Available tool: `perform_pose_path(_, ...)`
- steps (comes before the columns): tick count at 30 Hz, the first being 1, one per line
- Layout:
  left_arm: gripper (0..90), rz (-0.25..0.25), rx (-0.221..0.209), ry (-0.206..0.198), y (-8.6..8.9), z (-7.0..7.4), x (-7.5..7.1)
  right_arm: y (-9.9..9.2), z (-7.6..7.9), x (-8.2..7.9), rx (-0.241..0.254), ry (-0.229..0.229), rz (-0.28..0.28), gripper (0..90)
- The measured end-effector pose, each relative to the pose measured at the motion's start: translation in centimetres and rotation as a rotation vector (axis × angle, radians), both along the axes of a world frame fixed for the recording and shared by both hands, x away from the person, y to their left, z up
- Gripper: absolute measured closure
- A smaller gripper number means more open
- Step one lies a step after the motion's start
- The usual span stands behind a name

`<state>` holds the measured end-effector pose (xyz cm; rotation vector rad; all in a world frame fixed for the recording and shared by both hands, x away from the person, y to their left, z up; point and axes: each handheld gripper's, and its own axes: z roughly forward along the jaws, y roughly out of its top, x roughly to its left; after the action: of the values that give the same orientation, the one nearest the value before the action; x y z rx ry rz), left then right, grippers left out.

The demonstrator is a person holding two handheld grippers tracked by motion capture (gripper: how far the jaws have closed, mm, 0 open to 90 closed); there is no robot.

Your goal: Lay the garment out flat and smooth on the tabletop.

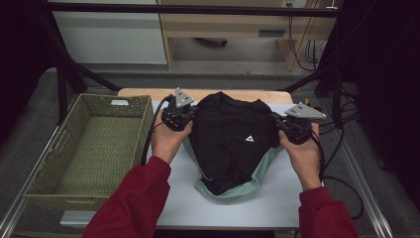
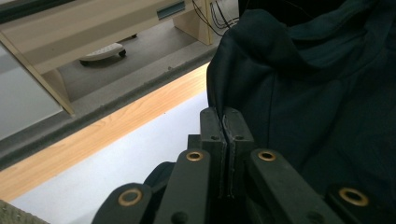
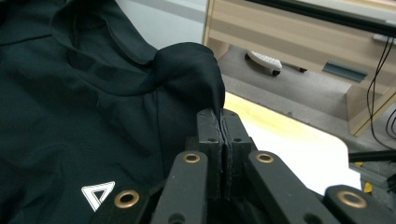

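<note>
A black shirt with a small white triangle logo hangs between both grippers above the white table; its pale green lower part rests on the table. My left gripper is shut on the shirt's left shoulder edge; in the left gripper view the jaws stand pressed together with black cloth pinched at their tips. My right gripper is shut on the right shoulder edge; the right gripper view shows a fold of the black shirt rising from the closed jaw tips.
A woven green basket stands at the table's left side. A wooden strip runs along the table's far edge. Cables trail off at the right, and a dark frame and a desk stand behind.
</note>
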<state>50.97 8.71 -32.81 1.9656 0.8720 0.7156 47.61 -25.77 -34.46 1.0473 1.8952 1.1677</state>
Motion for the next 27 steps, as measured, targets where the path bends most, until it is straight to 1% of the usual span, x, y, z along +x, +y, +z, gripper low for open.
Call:
perform_pose_path(4, 88.4, -0.001, 0.001, -0.008, 0.4, 0.6, 0.2, 0.2, 0.9, 0.3, -0.004, -0.015, 0.002, 88.3)
perform_pose_path(7, 88.4, 0.002, -0.001, -0.025, 0.6, 1.4, 0.2, 0.3, 1.8, 0.4, -0.008, -0.030, 0.004, 88.3)
perform_pose_path(9, 88.4, 0.003, 0.004, -0.035, 0.6, 1.8, 0.3, 0.4, 2.3, 0.6, -0.016, -0.043, 0.003, 88.3)
perform_pose_path(12, 88.4, 0.005, 0.015, -0.040, 0.3, 2.0, 0.6, 0.5, 2.4, 1.1, -0.020, -0.049, -0.005, 88.3)
perform_pose_path(16, 88.4, 0.019, 0.032, -0.033, 0.0, 1.6, 1.4, 0.4, 1.9, 1.8, -0.026, -0.044, -0.020, 88.3)
perform_pose_path(18, 88.4, 0.032, 0.020, -0.022, -0.2, 1.5, 1.8, 0.2, 1.9, 2.2, -0.023, -0.039, -0.025, 88.4)
perform_pose_path(19, 88.3, 0.032, 0.003, -0.015, -0.3, 1.6, 2.0, 0.1, 1.9, 2.5, -0.027, -0.038, -0.027, 88.4)
perform_pose_path(20, 88.4, 0.033, -0.009, -0.016, -0.4, 1.9, 2.1, -0.1, 2.1, 2.7, -0.028, -0.037, -0.030, 88.3)
perform_pose_path(21, 88.4, 0.031, -0.011, -0.026, -0.6, 2.2, 2.1, -0.3, 2.4, 3.0, -0.024, -0.037, -0.036, 88.4)
perform_pose_path(23, 88.4, 0.030, 0.001, -0.044, -1.0, 2.9, 2.1, -0.6, 3.3, 3.4, -0.018, -0.044, -0.043, 88.4)
perform_pose_path(24, 88.4, 0.031, 0.002, -0.051, -1.1, 3.3, 2.1, -0.7, 3.8, 3.6, -0.018, -0.053, -0.044, 88.3)
perform_pose_path(26, 88.4, 0.044, -0.004, -0.066, -1.3, 3.8, 2.2, -0.6, 4.6, 3.9, -0.030, -0.069, -0.046, 88.4)
perform_pose_path(27, 88.4, 0.048, -0.010, -0.067, -1.4, 4.0, 2.3, -0.5, 4.7, 4.1, -0.032, -0.073, -0.046, 88.4)
